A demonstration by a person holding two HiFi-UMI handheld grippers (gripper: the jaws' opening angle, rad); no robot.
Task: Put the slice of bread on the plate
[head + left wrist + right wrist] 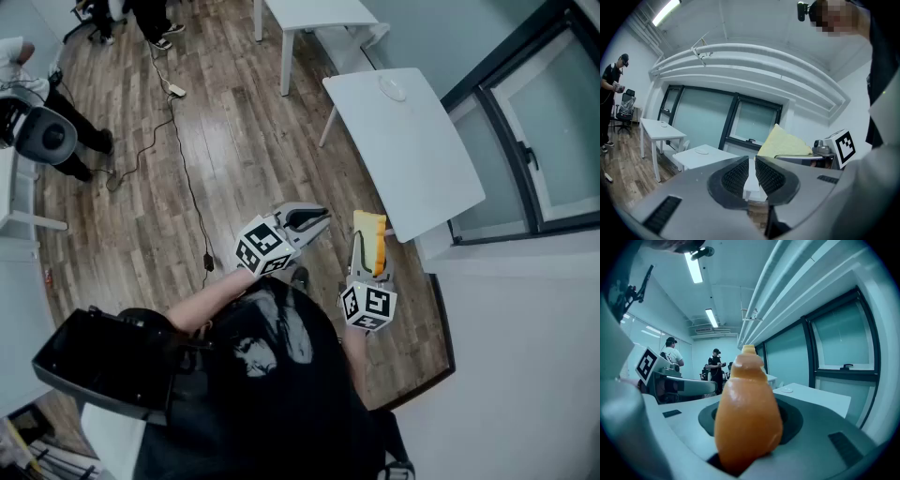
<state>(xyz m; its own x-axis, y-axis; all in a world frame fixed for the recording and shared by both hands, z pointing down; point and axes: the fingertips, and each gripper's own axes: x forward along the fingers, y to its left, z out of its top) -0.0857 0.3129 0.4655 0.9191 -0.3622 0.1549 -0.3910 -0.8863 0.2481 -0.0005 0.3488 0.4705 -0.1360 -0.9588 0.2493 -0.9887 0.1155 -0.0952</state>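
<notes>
Slice of bread [368,236] up in the air, clamped edge-on in the right claw [367,253] — just short of the white tabletop [412,159]. Left claw [317,219] all but together, empty. Pickup done; carry to the plate [392,89] and release yet to come.

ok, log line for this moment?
right gripper: shut on bread slice | left gripper: shut, empty | plate: on white table | status: bread slice not yet placed

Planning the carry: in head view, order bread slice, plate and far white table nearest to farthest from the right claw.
1. Bread slice, in the right claw.
2. Plate, on the near table.
3. Far white table, beyond it.
</notes>
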